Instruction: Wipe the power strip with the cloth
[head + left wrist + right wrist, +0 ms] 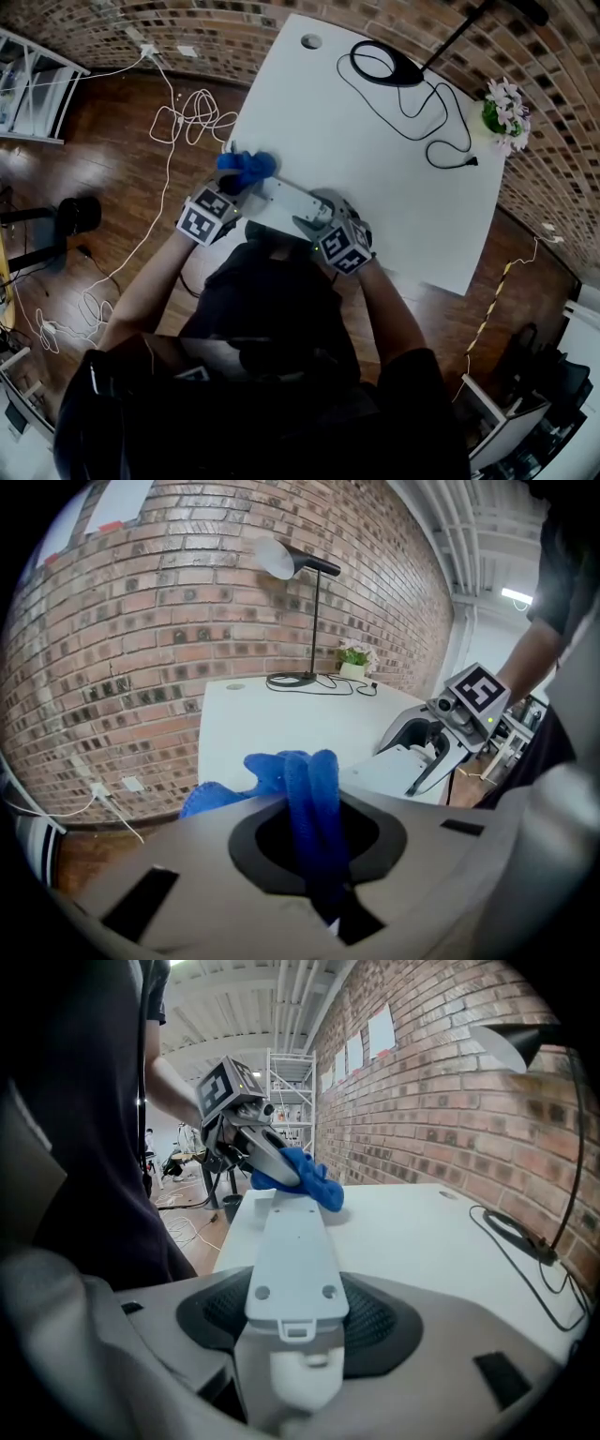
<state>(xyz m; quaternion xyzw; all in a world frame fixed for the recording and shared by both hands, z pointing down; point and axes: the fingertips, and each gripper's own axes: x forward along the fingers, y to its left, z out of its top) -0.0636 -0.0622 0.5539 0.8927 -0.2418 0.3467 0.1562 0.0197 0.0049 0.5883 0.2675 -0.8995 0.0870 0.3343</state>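
A white power strip (281, 201) lies lengthwise over the near-left part of the white table (375, 178). My right gripper (314, 220) is shut on its near end; in the right gripper view the strip (292, 1251) runs straight out from between the jaws. My left gripper (239, 184) is shut on a bunched blue cloth (247, 168), which sits at the strip's far end. In the left gripper view the cloth (305, 789) hangs bunched between the jaws, with the strip (398, 769) to the right. From the right gripper view, the cloth (309, 1177) covers the strip's far tip.
A black desk lamp base (386, 66) with its black cable (441, 141) sits at the table's far side. A small flower pot (503, 112) stands at the far right corner. White cables (187, 117) lie on the wooden floor left of the table.
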